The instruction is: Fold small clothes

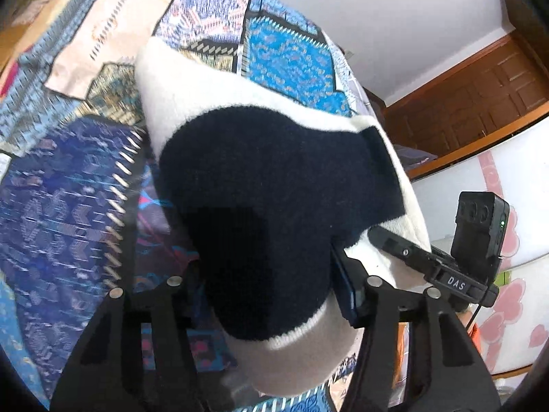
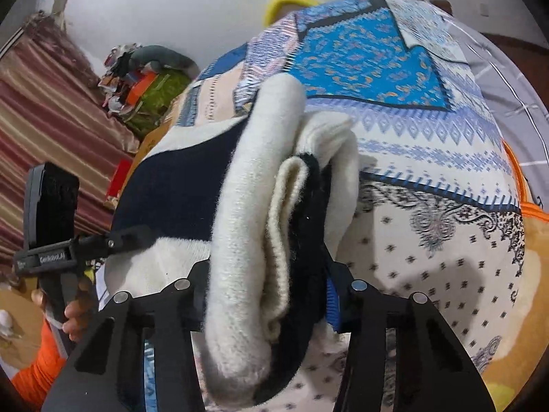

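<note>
Knitwear is filling both views: a small cream and navy knitted garment [image 1: 274, 185] is hanging bunched between the two grippers, lifted off the patchwork bedspread [image 1: 68, 178] on the bed. Left gripper [image 1: 271, 295] is pinching one end of it, its fingers [image 1: 346, 285] pressing into the navy panel and the cream band just below. From the right wrist view, right gripper [image 2: 267, 295] is clamping the other end, where thick cream folds and a dark layer [image 2: 260, 240] are doubling over each other between its fingers [image 2: 333, 295], so both pairs of fingers are gripping cloth rather than standing spread. Across in that same view, the left gripper's body is showing at the left edge, with the person's hand [image 2: 73, 312] wrapping its handle and an orange sleeve [image 2: 41, 367] below. Beyond the bed, striped curtains [image 2: 44, 130] are hanging against a pale wall beside a pile of clutter [image 2: 144, 79], and a brown wooden door [image 1: 480, 103] is showing in the left wrist view.
</note>
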### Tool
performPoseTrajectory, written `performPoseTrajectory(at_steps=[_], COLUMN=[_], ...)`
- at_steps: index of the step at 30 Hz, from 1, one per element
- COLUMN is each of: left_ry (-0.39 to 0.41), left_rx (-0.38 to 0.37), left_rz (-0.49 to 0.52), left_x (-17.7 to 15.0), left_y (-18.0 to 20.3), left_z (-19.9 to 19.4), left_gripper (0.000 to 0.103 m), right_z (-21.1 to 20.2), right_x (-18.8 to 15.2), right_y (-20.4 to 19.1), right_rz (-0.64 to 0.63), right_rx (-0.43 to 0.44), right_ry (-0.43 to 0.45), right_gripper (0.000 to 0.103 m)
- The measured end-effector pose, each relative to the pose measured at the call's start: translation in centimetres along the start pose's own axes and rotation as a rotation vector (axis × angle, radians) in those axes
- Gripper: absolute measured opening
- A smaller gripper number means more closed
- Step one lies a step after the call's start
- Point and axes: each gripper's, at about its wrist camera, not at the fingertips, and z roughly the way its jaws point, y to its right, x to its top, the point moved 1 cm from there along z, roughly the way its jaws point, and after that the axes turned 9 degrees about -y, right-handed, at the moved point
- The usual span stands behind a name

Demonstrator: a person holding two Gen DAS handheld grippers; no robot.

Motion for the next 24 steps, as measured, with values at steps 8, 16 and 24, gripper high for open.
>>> performPoseTrajectory(at_steps=[8,16,24], left_ry=[0.065,0.09,0.056], left_rx=[0.007,0.033,0.042], left_rz=[0.01,-0.009,-0.093], left_x=[-2.3,-6.0,-9.0], left_y=[-1.7,-5.7,-12.4], left_z=[-6.4,-11.4,-11.9], left_gripper=[0.056,0.056,0.056], right_z=[0.0,2.5,7.7], right_x=[0.0,-2.1,-4.5], right_y=[-6.5,-11.5,-14.2], right_rz=[-0.099,-0.11,-0.055], right_rx=[0.0,0.034,0.075], right_ry=[0.013,0.012,-0.033], right_gripper=[0.043,0.043,0.043])
